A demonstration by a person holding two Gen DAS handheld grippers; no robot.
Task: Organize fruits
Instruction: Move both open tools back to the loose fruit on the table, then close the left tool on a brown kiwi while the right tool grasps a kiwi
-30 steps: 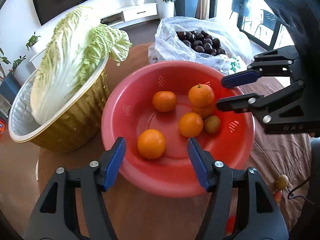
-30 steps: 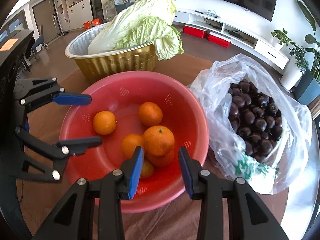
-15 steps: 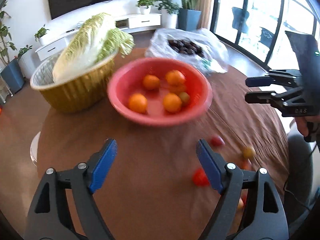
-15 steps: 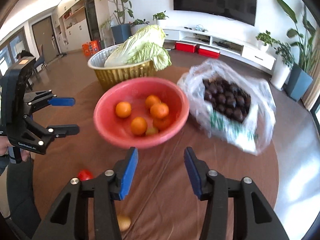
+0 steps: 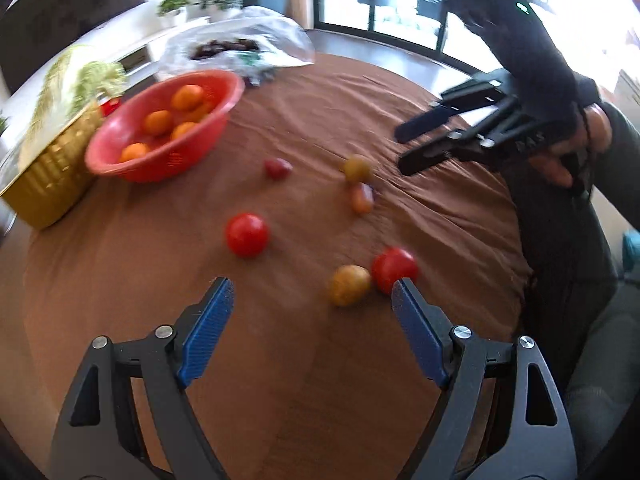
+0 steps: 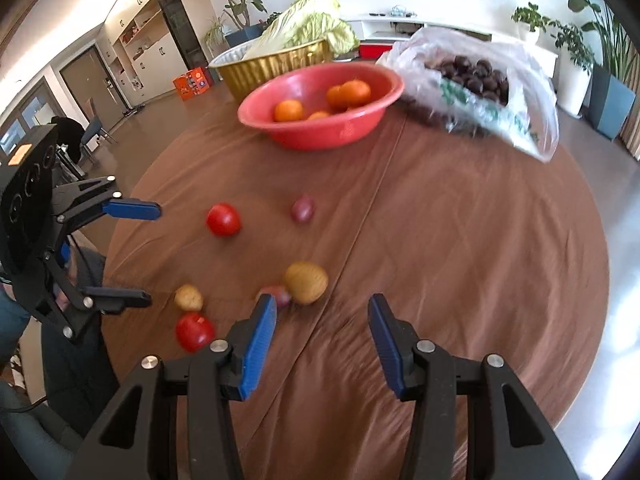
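1. Step, as I read it: between picks. Both tools hung above the brown-clothed table [image 6: 460,240], facing the loose produce near the person's edge. Nothing was in transit.
2. Target container looked to be the red bowl [image 6: 320,128] at the far side, already holding several oranges [image 6: 288,110]. It sat just in front of the gold basin [image 6: 272,68] with the cabbage [image 6: 308,24], and beside the plastic bag of dark fruit [image 6: 476,76].
3. Loose items, well apart from the bowl: a red tomato [image 5: 247,235] alone mid-table; a second tomato [image 5: 394,269] touching a yellow-brown fruit [image 5: 349,285]; a larger yellow-brown one [image 6: 306,277] with a small reddish piece right against it; one reddish-purple fruit [image 6: 303,208] farther out. Motion blur made exact types uncertain.
4. Left gripper [image 5: 312,306]: jaws spread wide, empty, touching nothing. The tomato/yellow pair lay just ahead of its right finger.
5. Right gripper [image 6: 322,316]: jaws parted moderately, empty, no contact. The large yellow-brown fruit lay just beyond its left finger.
6. Next move, my call: centre one gripper over a single fruit, descend, close gently. The touching pairs risked nudging the neighbour, and round fruit could roll on the wrinkled cloth, so the lone tomato looked the cleanest first pick.
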